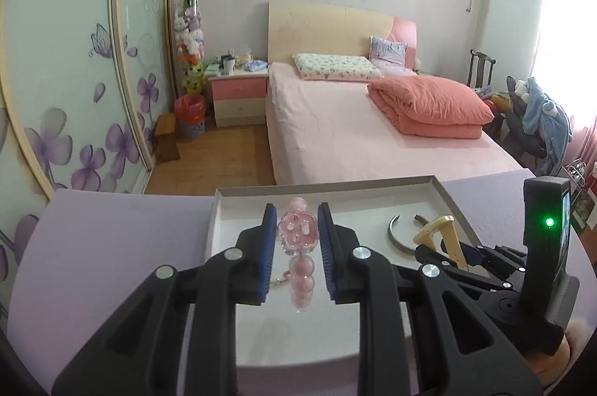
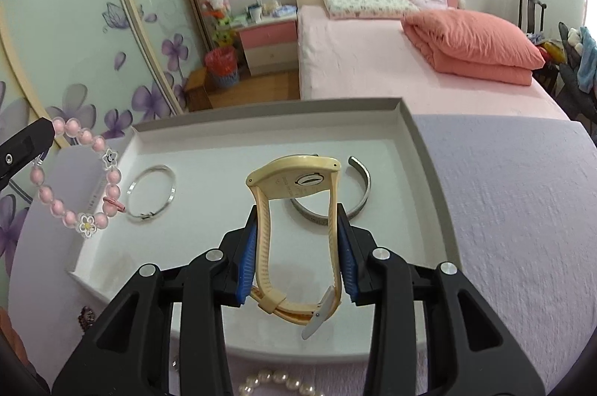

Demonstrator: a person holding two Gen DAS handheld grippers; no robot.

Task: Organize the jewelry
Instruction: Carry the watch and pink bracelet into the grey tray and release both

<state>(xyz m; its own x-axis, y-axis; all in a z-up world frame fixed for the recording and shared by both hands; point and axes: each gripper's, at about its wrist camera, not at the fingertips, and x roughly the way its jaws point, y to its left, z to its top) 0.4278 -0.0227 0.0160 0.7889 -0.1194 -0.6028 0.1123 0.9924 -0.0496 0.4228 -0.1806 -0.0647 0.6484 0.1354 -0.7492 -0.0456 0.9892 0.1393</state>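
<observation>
My left gripper (image 1: 296,243) is shut on a pink bead bracelet (image 1: 298,235) with clear flower charms and holds it above the near left of a shallow white tray (image 1: 440,190). The bracelet also shows hanging at the left in the right wrist view (image 2: 80,179). My right gripper (image 2: 296,246) is shut on a cream watch (image 2: 298,205) by its strap, above the tray (image 2: 410,134). In the tray lie a thin silver bangle (image 2: 151,190) on the left and an open silver cuff (image 2: 358,190) behind the watch; the cuff also shows in the left wrist view (image 1: 397,235).
The tray sits on a lilac cloth (image 2: 503,190). A pearl strand (image 2: 276,383) lies on the cloth at the near edge. A small dark beaded item (image 2: 86,315) lies left of the tray. A bed (image 1: 373,134) stands beyond.
</observation>
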